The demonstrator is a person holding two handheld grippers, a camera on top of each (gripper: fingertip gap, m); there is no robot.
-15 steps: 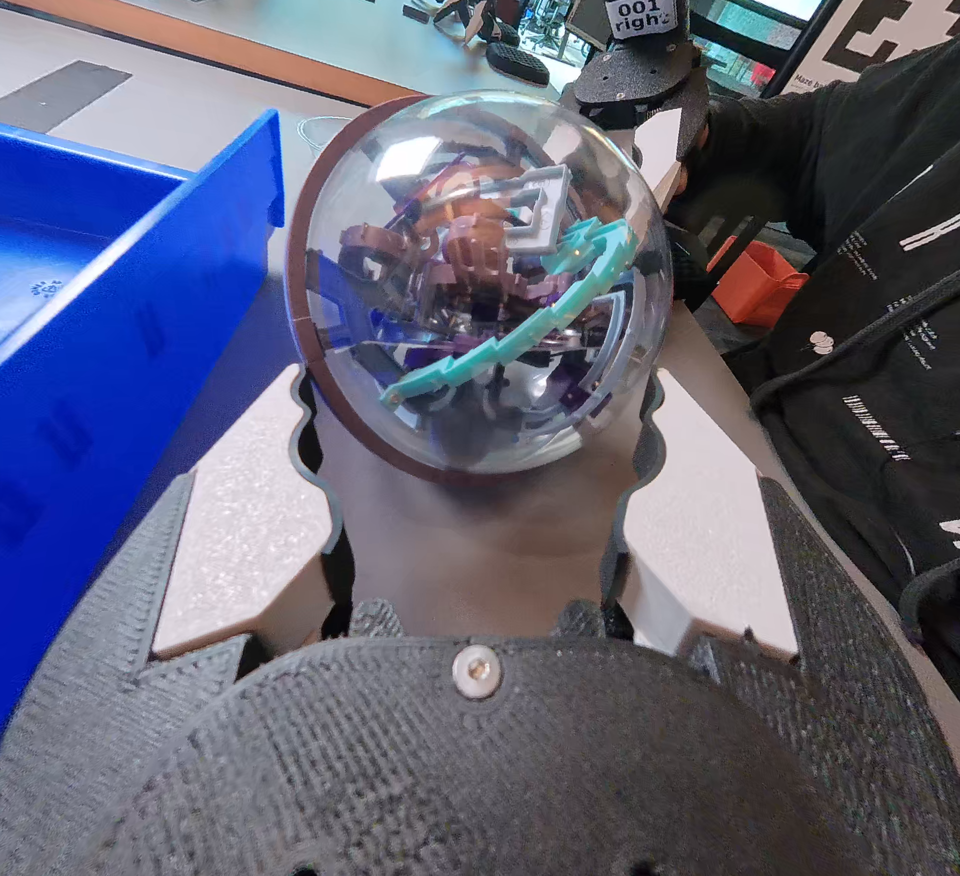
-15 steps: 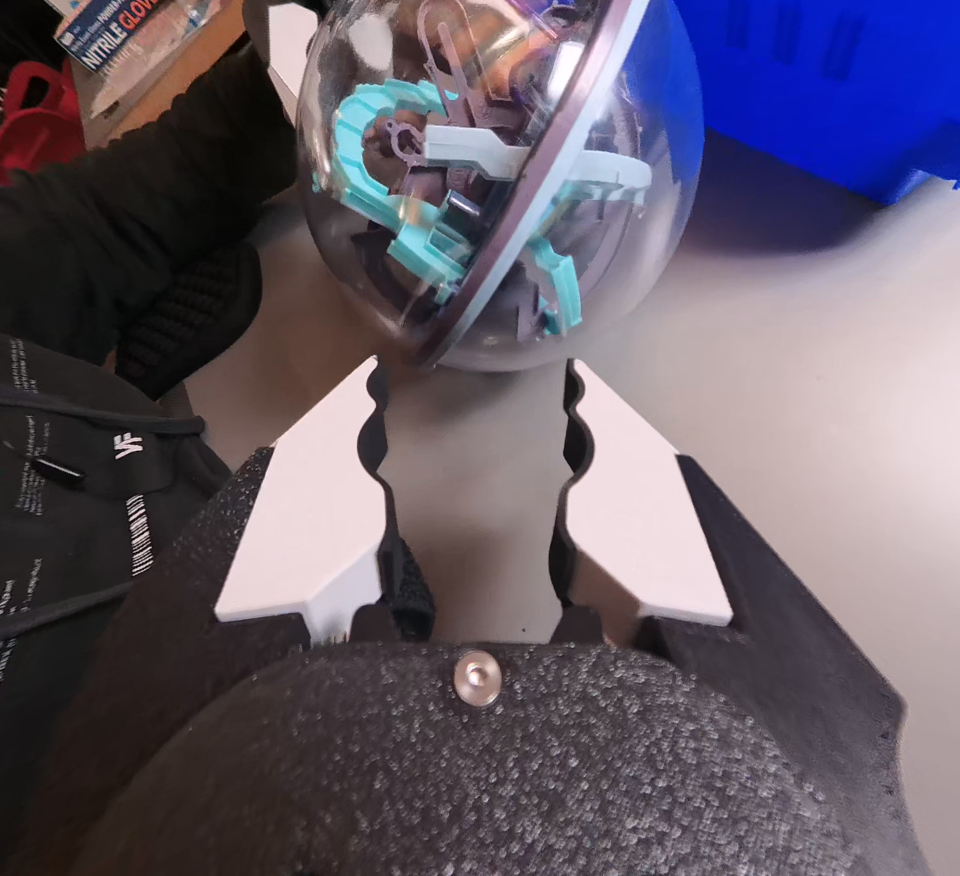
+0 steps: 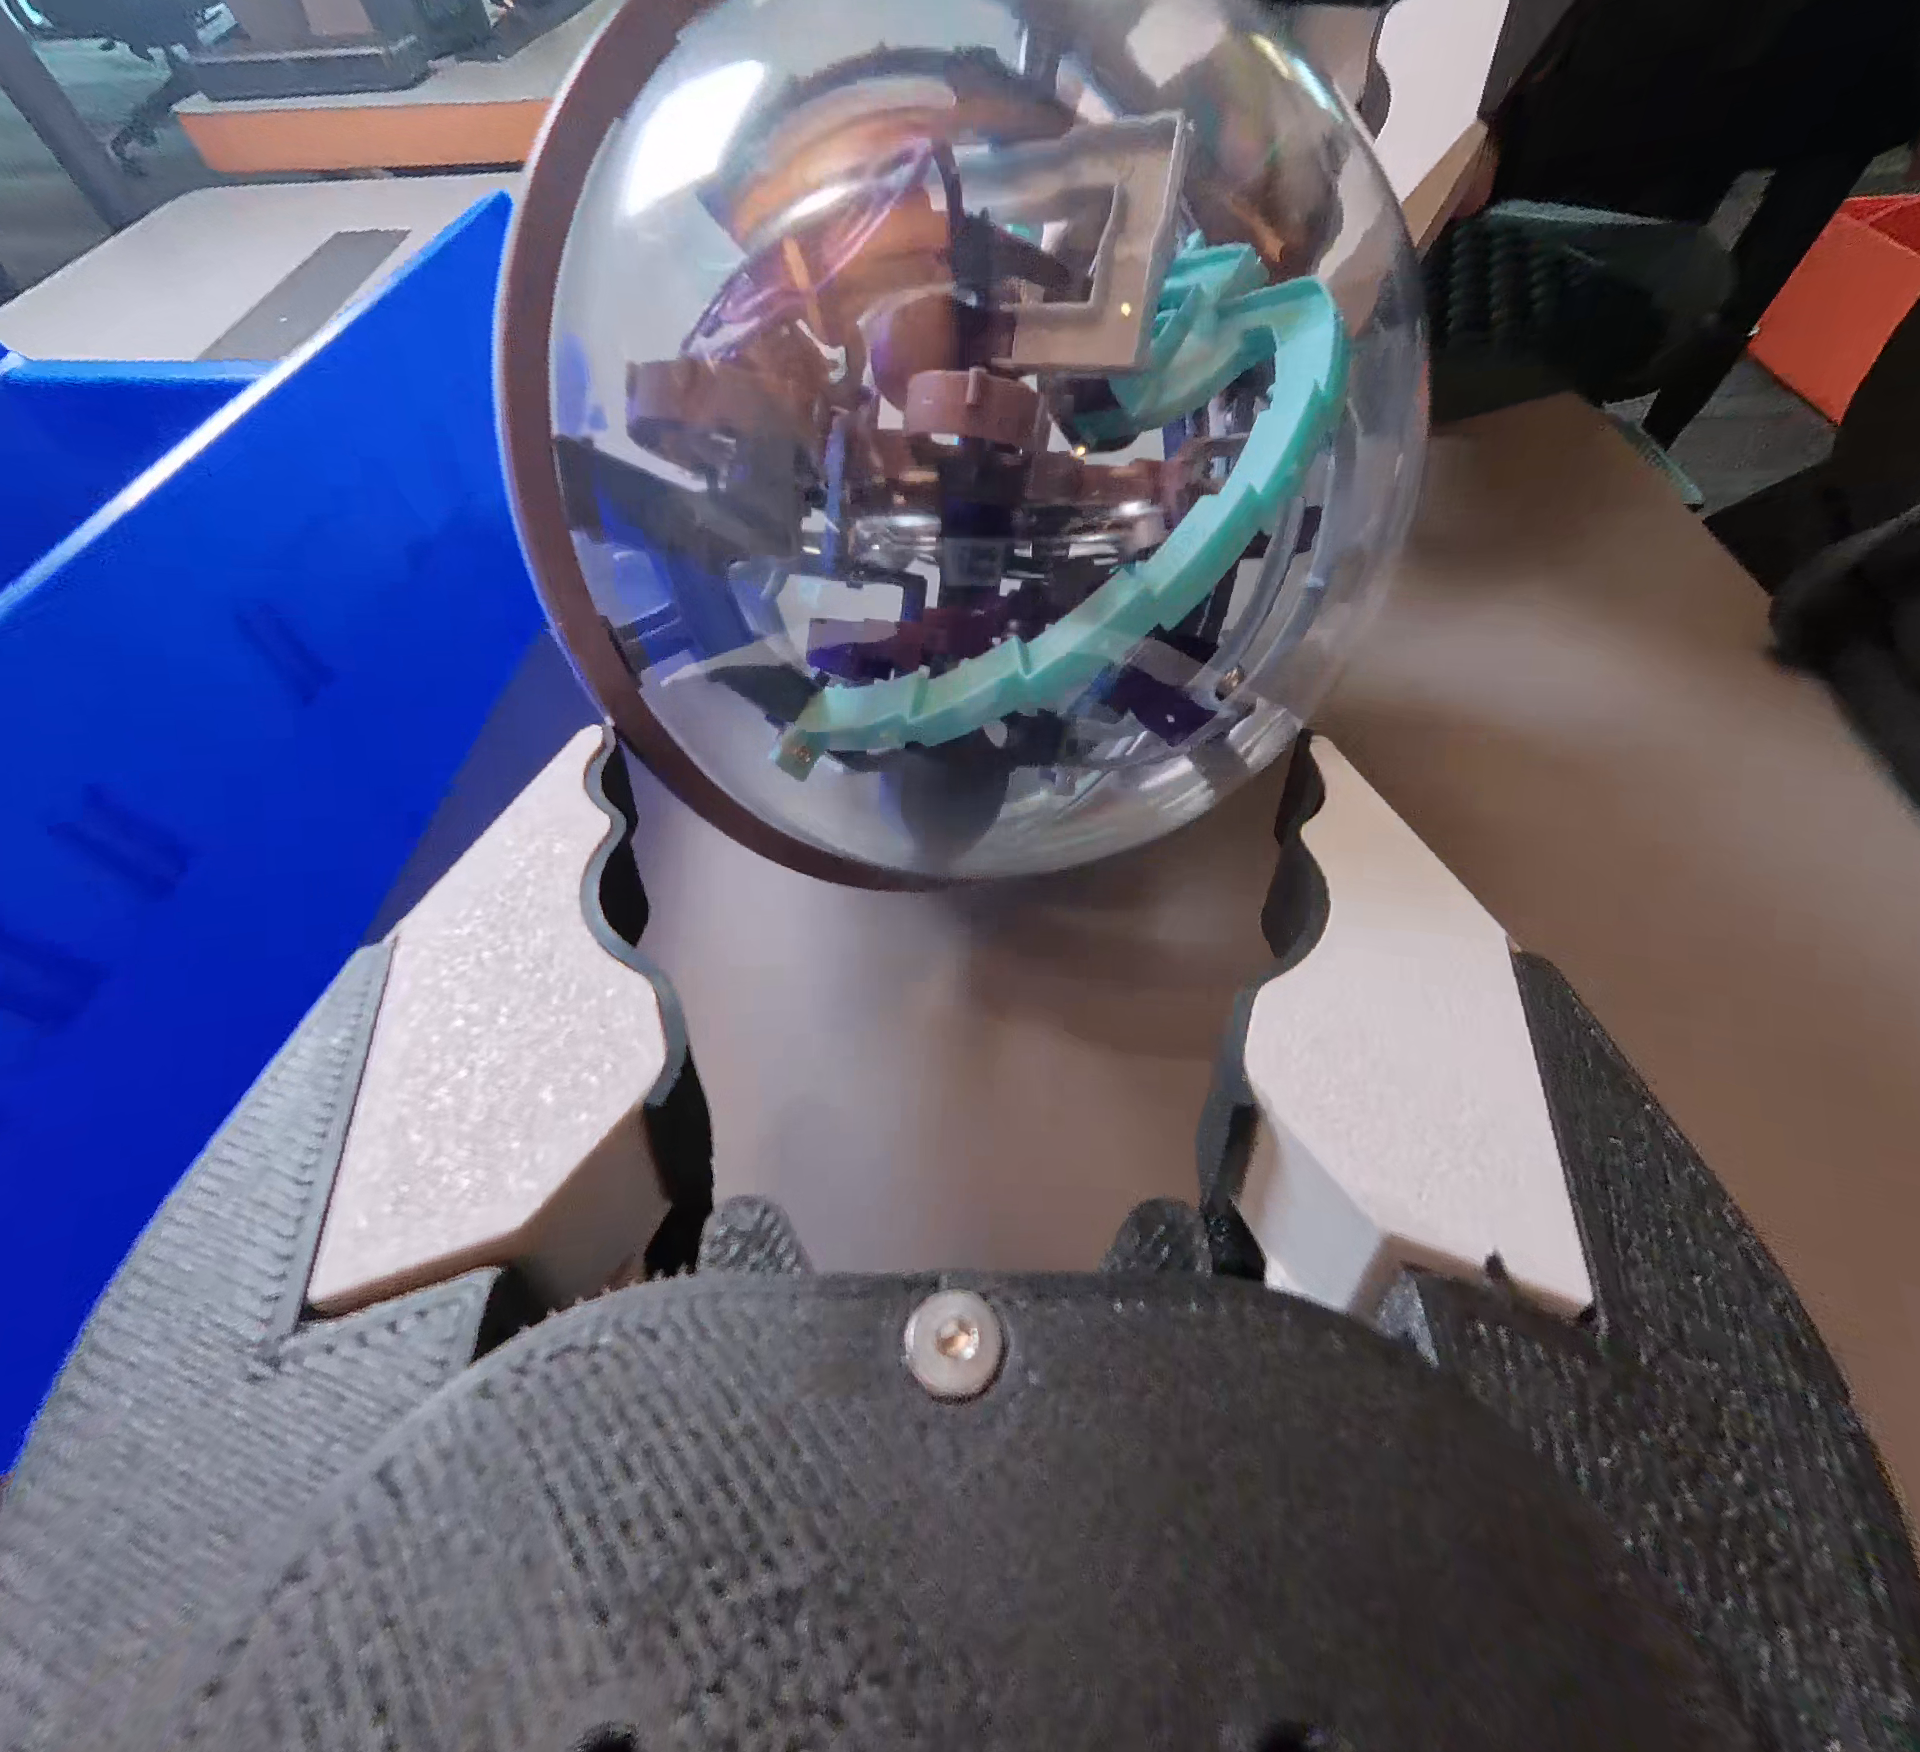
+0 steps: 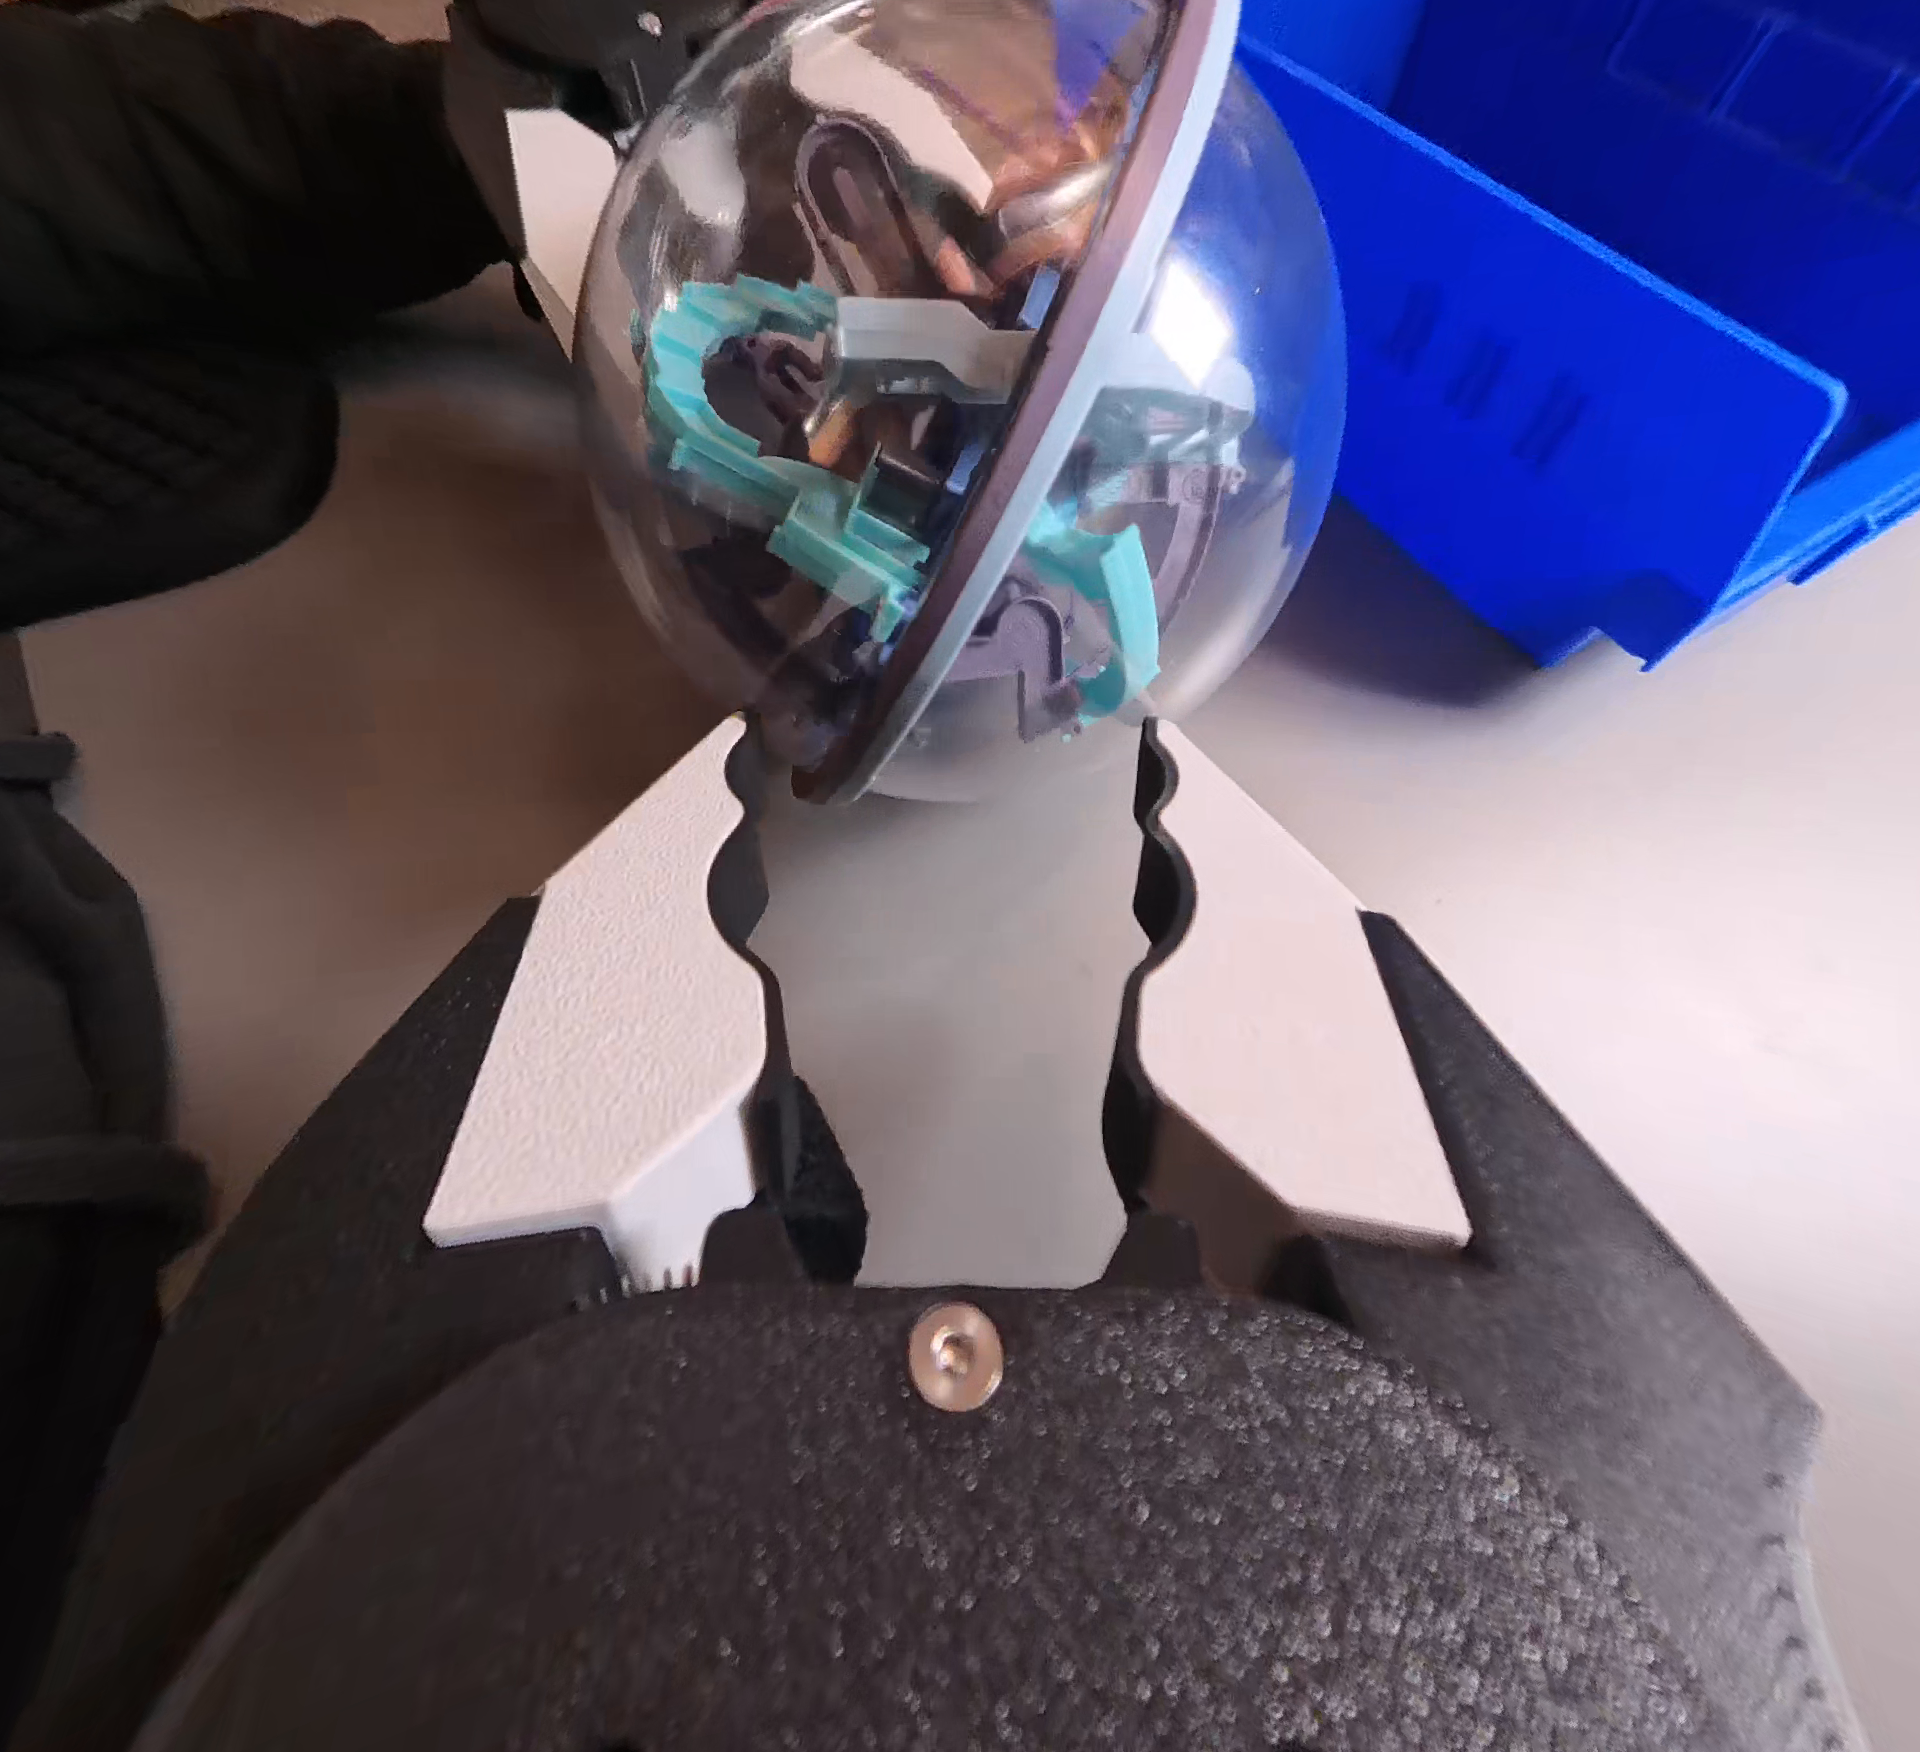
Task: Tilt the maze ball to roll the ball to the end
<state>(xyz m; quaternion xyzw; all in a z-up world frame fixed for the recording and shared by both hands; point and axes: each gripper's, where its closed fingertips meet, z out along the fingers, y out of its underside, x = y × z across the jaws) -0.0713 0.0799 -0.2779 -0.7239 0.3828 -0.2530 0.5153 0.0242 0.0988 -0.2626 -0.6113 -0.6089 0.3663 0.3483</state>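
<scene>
Resting against the tips of the left gripper point(image 3: 951, 767), one clear maze ball point(image 3: 961, 393) sits between its spread fingers, pinched at its lower sides; one blue bin point(image 3: 260, 622) stands just beside it. Right wrist view: right gripper point(image 4: 945, 746) likewise cradles the ball's underside above the table point(image 4: 1558, 871); nothing shows in the visible part of the bin.

Clear maze ball point(image 3: 966, 393) between the left gripper point(image 3: 951, 767) tips; blue bin point(image 3: 260, 622) beside it
</scene>
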